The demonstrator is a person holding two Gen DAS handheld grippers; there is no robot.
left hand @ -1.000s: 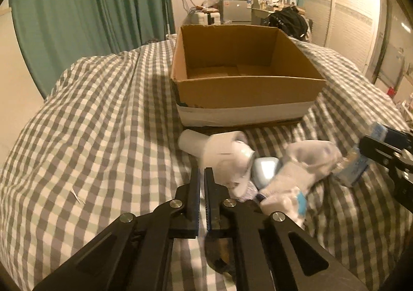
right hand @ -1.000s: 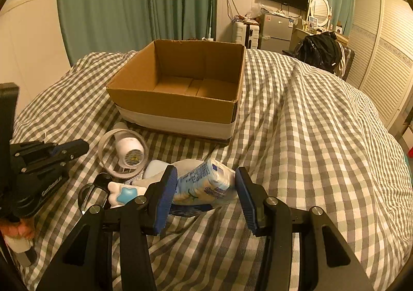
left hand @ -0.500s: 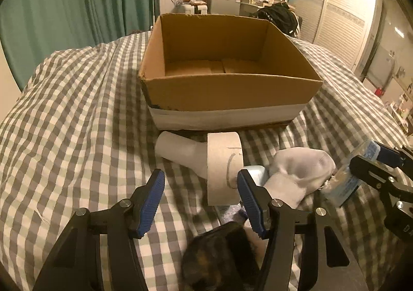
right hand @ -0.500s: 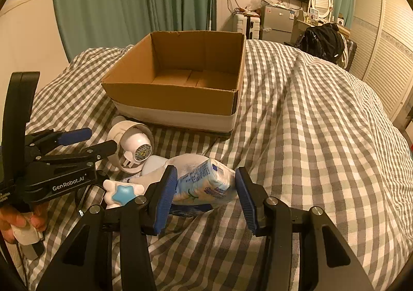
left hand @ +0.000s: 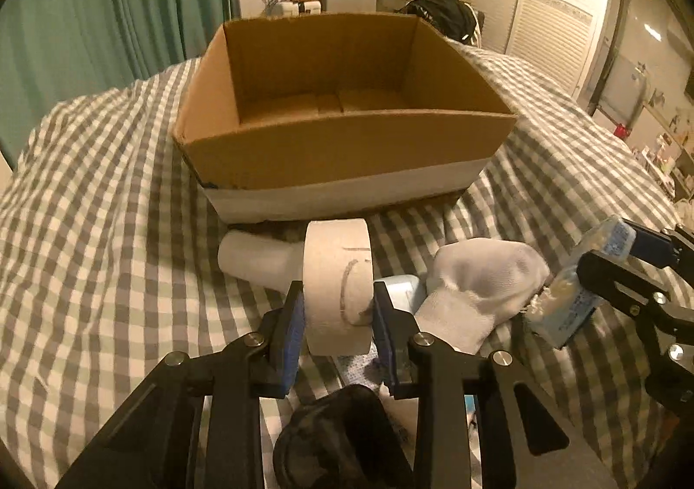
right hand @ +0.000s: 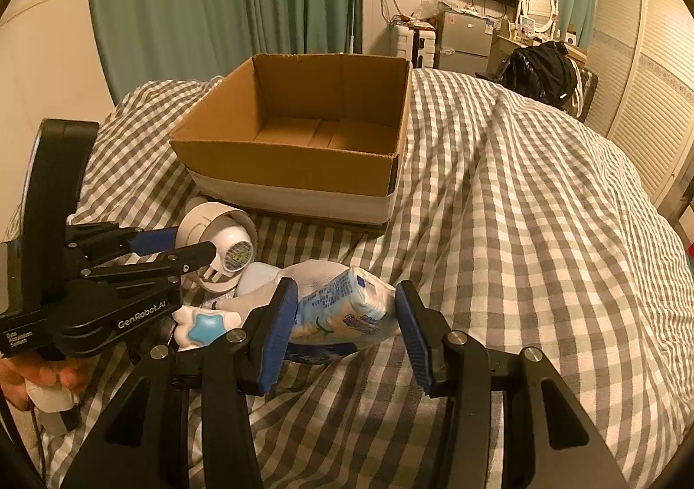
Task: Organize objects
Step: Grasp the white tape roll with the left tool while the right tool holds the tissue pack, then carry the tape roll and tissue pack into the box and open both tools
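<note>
An open, empty cardboard box [left hand: 347, 150] [right hand: 303, 168] stands on the checked bed. In front of it lies a pile of small objects. My left gripper [left hand: 338, 319] [right hand: 191, 248] is shut on a white tape roll [left hand: 338, 285] [right hand: 217, 228] that stands on edge. A white sock [left hand: 481, 289] lies just right of the roll. My right gripper [right hand: 347, 315] [left hand: 607, 267] is open around a blue and white tissue pack [right hand: 342, 309] [left hand: 581, 289], its pads close to both sides of the pack.
A white and blue star-shaped toy [right hand: 204, 326] and a pale blue object [left hand: 403, 289] lie in the pile. A dark object [left hand: 342, 437] sits under my left gripper. A white tube [left hand: 256, 259] lies behind the roll. The checked bedcover [right hand: 542, 250] spreads right of the box.
My left gripper opened, moved in toward the box and closed on the tape roll. My right gripper stayed open around the tissue pack.
</note>
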